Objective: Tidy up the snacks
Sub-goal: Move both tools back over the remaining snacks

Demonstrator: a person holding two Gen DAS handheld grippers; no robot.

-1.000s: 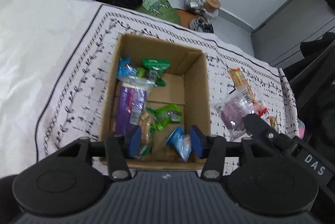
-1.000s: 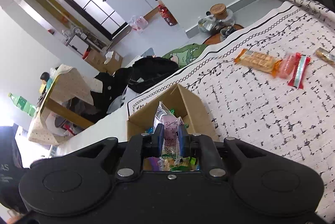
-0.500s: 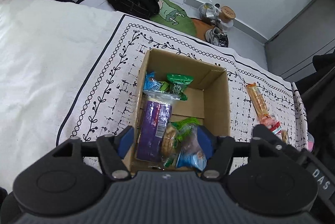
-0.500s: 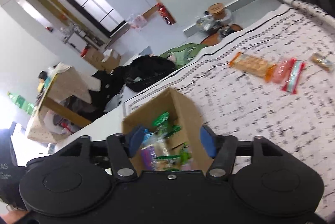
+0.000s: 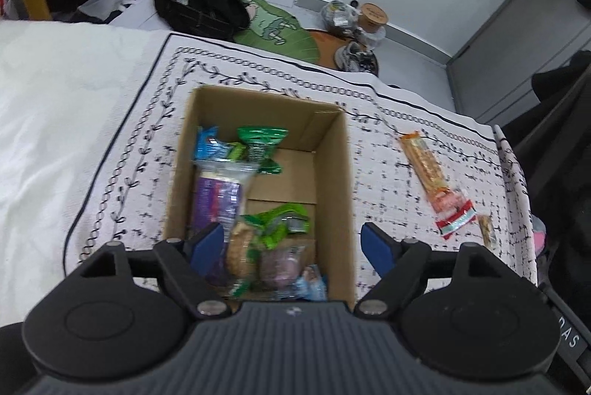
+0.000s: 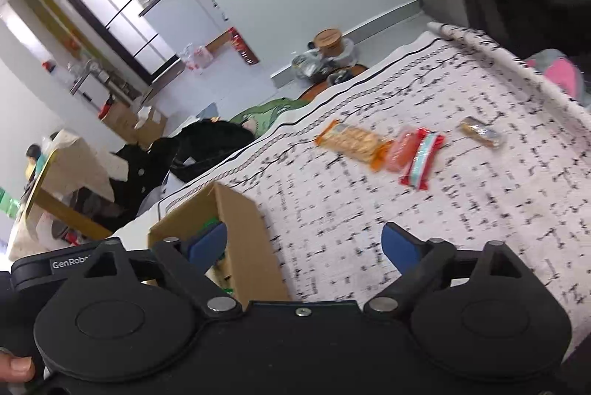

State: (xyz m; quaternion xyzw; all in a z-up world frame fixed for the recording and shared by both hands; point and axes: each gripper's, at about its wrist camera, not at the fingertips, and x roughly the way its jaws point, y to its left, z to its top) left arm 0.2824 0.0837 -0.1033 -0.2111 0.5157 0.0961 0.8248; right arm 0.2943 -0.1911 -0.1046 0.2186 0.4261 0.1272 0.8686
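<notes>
Left wrist view: left gripper [image 5: 291, 243] hovers over the near end of the open brown cardboard box [image 5: 341, 173], jaws spread wide and empty; its left pad sits above the box interior, its right pad outside the box's right wall over the black-and-white patterned cloth [image 5: 388, 188]. Directly ahead of the jaws the box holds a purple-wrapped packet [image 5: 216, 199], green wrappers and a blue packet. Ahead and to the right of the jaws, well apart from the box, lie a long orange cracker packet [image 5: 421, 160], a red-edged wrapper [image 5: 454, 216] and a small brown bar [image 5: 487, 229]. Right wrist view: right gripper [image 6: 303, 247] also wide and empty, its left pad over the box corner [image 6: 240, 221]. Ahead of its jaws the same three loose snacks: orange packet [image 6: 351, 140], red wrapper [image 6: 421, 155], brown bar [image 6: 480, 131]. Judgement: box partly filled, between placements; next move is a reach for a loose snack, probably the orange packet, approached low and flat to pinch thin film.
</notes>
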